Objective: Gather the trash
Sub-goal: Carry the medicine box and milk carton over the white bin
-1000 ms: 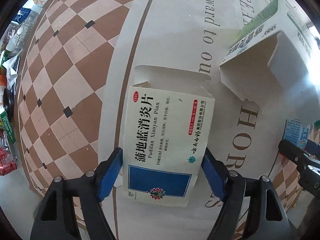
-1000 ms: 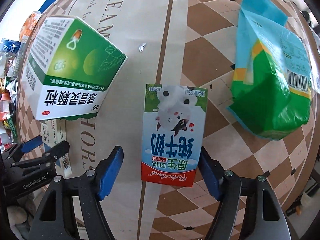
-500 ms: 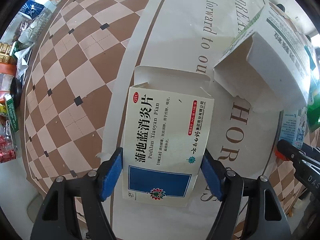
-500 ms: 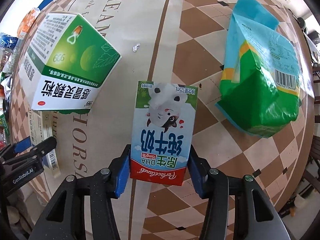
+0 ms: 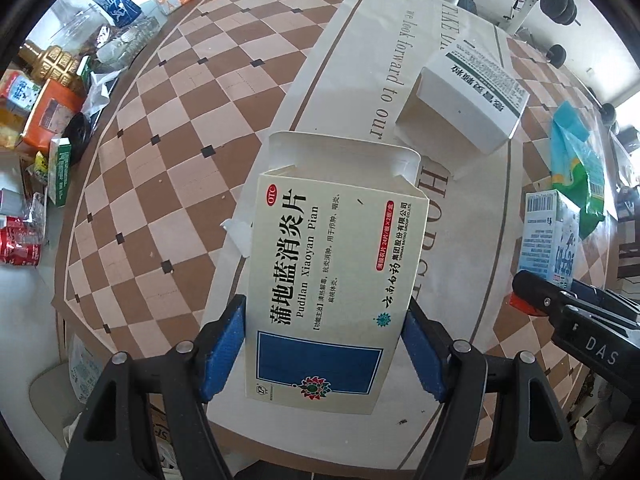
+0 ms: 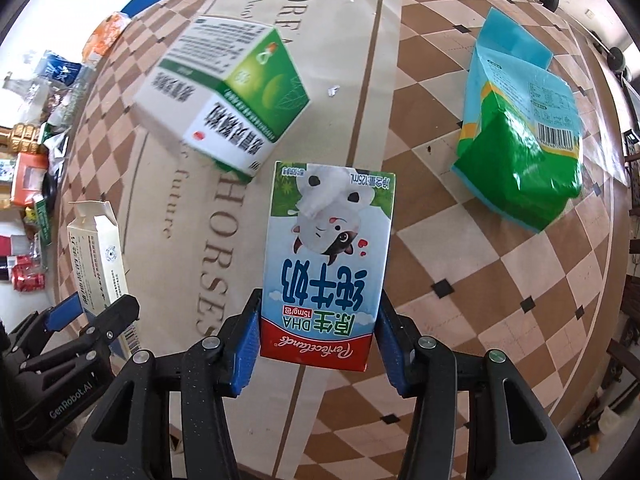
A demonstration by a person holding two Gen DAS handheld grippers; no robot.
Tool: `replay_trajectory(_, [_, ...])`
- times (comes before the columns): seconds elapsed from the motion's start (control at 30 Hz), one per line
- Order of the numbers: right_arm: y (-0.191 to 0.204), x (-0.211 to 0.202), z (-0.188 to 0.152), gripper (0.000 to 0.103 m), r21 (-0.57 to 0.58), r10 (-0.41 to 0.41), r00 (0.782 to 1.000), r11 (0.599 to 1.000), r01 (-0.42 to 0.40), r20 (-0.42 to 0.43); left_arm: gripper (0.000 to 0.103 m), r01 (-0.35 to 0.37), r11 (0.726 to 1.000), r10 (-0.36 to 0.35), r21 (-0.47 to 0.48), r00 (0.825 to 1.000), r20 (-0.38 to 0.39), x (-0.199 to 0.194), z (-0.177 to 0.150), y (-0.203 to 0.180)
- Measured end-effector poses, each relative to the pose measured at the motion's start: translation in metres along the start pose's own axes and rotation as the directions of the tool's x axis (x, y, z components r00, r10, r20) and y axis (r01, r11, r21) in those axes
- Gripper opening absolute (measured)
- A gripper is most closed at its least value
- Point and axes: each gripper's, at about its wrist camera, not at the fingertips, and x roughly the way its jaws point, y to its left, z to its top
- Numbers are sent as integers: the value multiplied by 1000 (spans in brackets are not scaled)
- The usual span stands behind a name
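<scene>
My left gripper [image 5: 322, 350] is shut on a cream medicine box [image 5: 332, 280] with a blue panel and an open top flap, held above the table. My right gripper [image 6: 318, 344] is shut on a small milk carton [image 6: 326, 260] printed with a cow, also lifted off the table. The medicine box [image 6: 96, 256] and left gripper [image 6: 92, 320] show at the lower left of the right wrist view. The milk carton [image 5: 552, 240] and right gripper [image 5: 560, 304] show at the right edge of the left wrist view.
A green and white medicine box [image 6: 224, 104] lies on the checkered tablecloth [image 6: 460, 240]; it also shows in the left wrist view [image 5: 468, 100]. A blue-green snack bag [image 6: 520, 136] lies at the right. Several packets and bottles [image 5: 44, 112] crowd the left table edge.
My right gripper closed on the milk carton and lifted it. My left gripper rose with the medicine box, so more of the table shows.
</scene>
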Motion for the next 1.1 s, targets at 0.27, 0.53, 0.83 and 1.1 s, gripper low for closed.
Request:
replay_trajectory(0.27, [25, -49, -65, 54, -49, 61, 997, 997, -58, 57, 72, -5, 999, 9, -46, 995, 98, -36, -57, 15])
replay_trajectory(0.53, [37, -88, -152, 54, -98, 117, 988, 989, -107, 105, 72, 56, 994, -42, -91, 987, 154, -57, -138, 32])
replay_trajectory(0.83, [40, -76, -274, 54, -181, 65, 993, 982, -46, 101, 72, 77, 985, -54, -154, 988, 144, -41, -246, 55])
replay_trajectory(1.1, [32, 4, -363, 54, -219, 9, 999, 976, -17, -36, 72, 79, 968, -90, -239, 995, -34, 55, -308, 73])
